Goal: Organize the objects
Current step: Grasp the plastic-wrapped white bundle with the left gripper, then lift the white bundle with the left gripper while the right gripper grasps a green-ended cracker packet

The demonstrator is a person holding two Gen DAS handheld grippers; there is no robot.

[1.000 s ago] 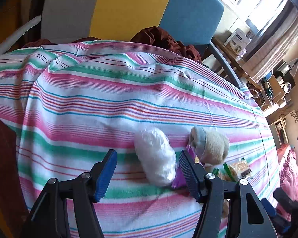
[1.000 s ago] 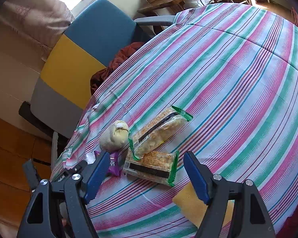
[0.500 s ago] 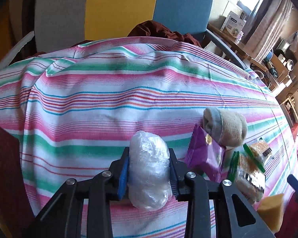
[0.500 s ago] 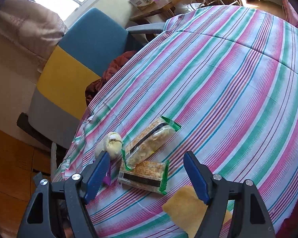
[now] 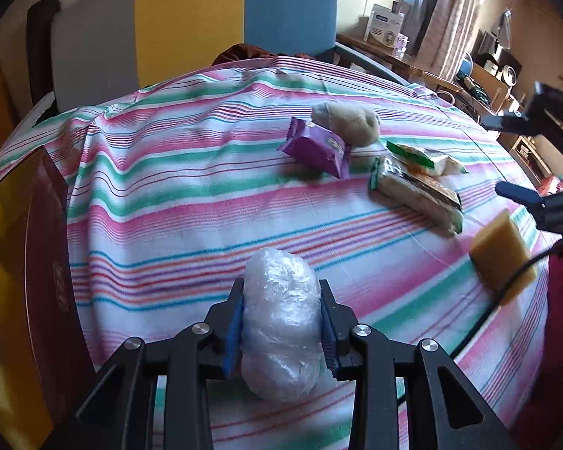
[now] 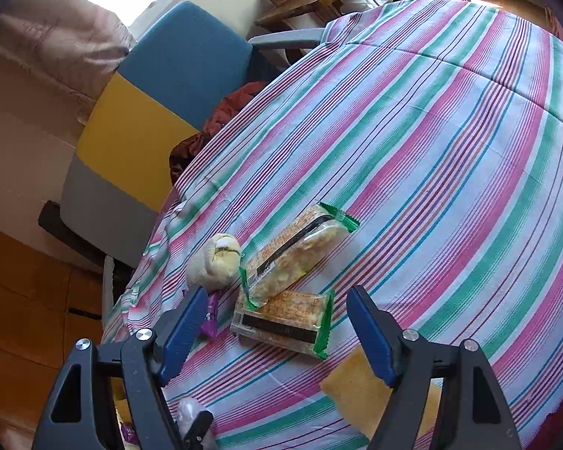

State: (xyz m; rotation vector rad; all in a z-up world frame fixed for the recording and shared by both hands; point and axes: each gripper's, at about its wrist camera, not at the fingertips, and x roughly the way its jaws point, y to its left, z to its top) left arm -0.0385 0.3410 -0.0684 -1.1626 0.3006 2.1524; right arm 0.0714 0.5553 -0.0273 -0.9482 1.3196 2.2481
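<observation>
My left gripper (image 5: 281, 292) is shut on a clear plastic-wrapped bundle (image 5: 279, 322) and holds it above the near part of the striped tablecloth (image 5: 169, 195). Beyond it lie a purple snack packet (image 5: 317, 148), a beige rolled sock (image 5: 347, 123), two green-edged cracker packs (image 5: 416, 191) and a yellow sponge (image 5: 503, 255). My right gripper (image 6: 277, 317) is open and empty, hovering above the cracker packs (image 6: 285, 318) with the sock (image 6: 216, 262) to its left and the sponge (image 6: 356, 386) under its right finger.
A grey, yellow and blue chair (image 5: 191, 26) stands behind the table with a dark red cloth (image 6: 225, 112) on its seat. A dark red box (image 5: 26, 247) sits at the table's left edge. A wooden side table with boxes (image 5: 386, 26) stands at the back right.
My left gripper closed on the plastic-wrapped bundle, lifted it and pulled back from the other objects. My right gripper stayed open and drifted back slightly over the cracker packs.
</observation>
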